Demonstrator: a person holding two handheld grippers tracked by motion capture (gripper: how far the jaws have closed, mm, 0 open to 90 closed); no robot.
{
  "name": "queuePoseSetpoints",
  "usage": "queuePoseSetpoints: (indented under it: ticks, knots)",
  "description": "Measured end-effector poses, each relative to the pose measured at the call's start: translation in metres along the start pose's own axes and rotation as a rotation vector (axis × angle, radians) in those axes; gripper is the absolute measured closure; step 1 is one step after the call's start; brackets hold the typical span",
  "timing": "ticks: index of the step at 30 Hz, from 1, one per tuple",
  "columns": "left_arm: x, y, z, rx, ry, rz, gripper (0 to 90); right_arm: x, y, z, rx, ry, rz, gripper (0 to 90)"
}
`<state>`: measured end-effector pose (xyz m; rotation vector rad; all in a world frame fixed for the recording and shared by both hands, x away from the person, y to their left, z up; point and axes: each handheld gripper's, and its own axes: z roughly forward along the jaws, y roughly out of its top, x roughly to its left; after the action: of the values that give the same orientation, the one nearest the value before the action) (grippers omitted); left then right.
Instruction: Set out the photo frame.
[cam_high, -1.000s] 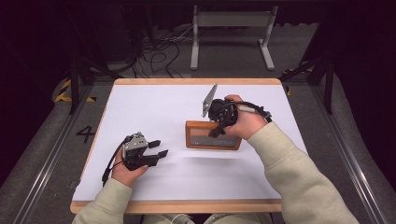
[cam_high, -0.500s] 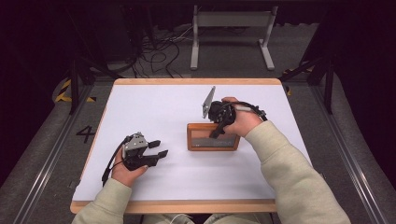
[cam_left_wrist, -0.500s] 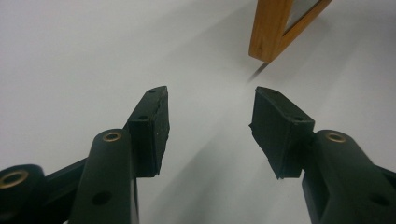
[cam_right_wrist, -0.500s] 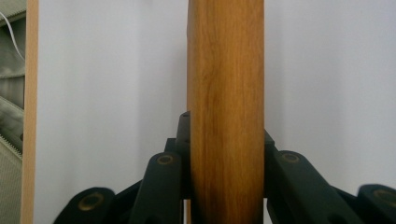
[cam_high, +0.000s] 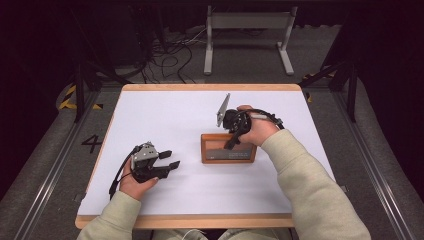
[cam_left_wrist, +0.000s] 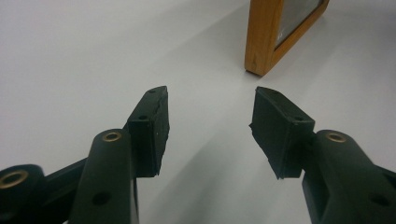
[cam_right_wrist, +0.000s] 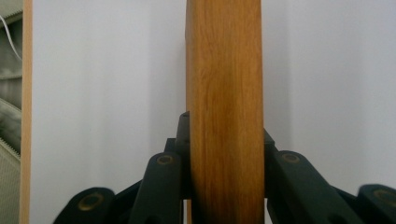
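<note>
While the high view shows the wooden picture frame (cam_high: 228, 149) lying on the white table (cam_high: 165, 115), the right gripper view shows the right gripper (cam_right_wrist: 227, 154) clamped on its edge. The left gripper (cam_left_wrist: 209, 123) rests nearby, jaws apart, holding nothing.

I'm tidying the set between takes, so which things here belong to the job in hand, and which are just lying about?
In the job:
- wooden picture frame
- right gripper, clamped on the frame's edge
- left gripper, open, idle on the table

Lying about:
- metal stand on the floor
- cables behind the table
</note>
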<state>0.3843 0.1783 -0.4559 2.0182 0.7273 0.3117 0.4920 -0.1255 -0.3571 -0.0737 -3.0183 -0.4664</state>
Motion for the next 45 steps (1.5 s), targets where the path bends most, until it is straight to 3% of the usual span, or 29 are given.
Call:
queuePoseSetpoints:
  ticks: [3,5,13,18,24,32,35,40,45]
  knots:
    - [0.0,0.0,0.0,0.0,0.0,0.001,46.9,-0.002,-0.001,0.0,-0.01,0.0,0.022,72.1]
    - [0.0,0.0,0.0,0.0,0.0,0.001,46.8,-0.003,-0.001,0.0,-0.023,-0.043,0.056,66.8]
    - [0.0,0.0,0.0,0.0,-0.002,-0.001,46.7,-0.008,-0.004,0.002,-0.054,-0.131,0.088,52.7]
    - [0.0,0.0,0.0,0.0,-0.002,-0.003,46.6,-0.01,-0.006,0.002,-0.099,-0.185,0.112,37.8]
    - [0.0,0.0,0.0,0.001,-0.003,-0.001,46.2,-0.009,-0.01,-0.004,-0.129,-0.209,0.126,32.8]
    - [0.0,-0.001,-0.003,0.012,-0.016,-0.022,43.2,0.003,-0.017,-0.023,-0.202,-0.264,0.129,27.4]
    - [0.0,-0.002,-0.005,0.02,-0.015,-0.024,40.0,0.01,-0.024,-0.034,-0.243,-0.326,0.125,24.8]
    - [-0.001,-0.003,-0.009,0.021,-0.007,-0.026,38.0,0.022,-0.034,-0.046,-0.297,-0.339,0.143,26.4]
    - [-0.002,-0.003,-0.012,0.022,-0.003,-0.029,34.4,0.033,-0.05,-0.058,-0.335,-0.348,0.204,24.4]
